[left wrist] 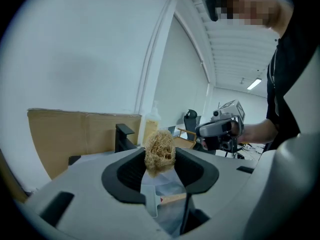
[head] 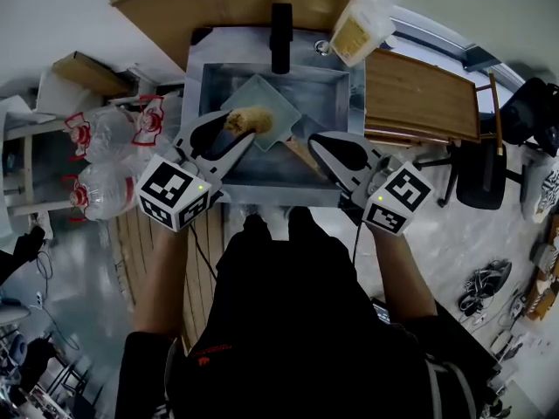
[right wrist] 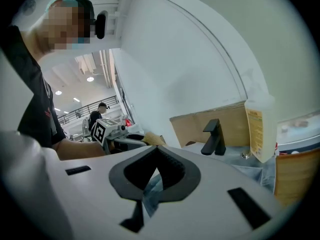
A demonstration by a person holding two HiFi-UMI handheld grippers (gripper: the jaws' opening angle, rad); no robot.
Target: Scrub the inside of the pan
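A pale blue-green square pan [head: 262,103] lies tilted in the steel sink [head: 336,90], its wooden handle [head: 301,154] pointing toward me. My left gripper [head: 240,131] is shut on a tan fibrous scrubber [head: 240,120], held over the pan's near left part. The left gripper view shows the scrubber [left wrist: 160,151] pinched between the jaws of the left gripper [left wrist: 160,159], with the pan [left wrist: 162,186] and handle [left wrist: 172,198] below. My right gripper [head: 313,140] sits over the handle. In its own view the right gripper [right wrist: 157,151] has its tips touching, and only a piece of the pan [right wrist: 152,189] shows beneath.
A black tap [head: 280,37] stands behind the sink, with a soap bottle [head: 358,29] at the back right. A wooden board [head: 419,94] lies right of the sink. Large water bottles [head: 105,138] stand on the left. Cardboard [head: 227,3] backs the sink.
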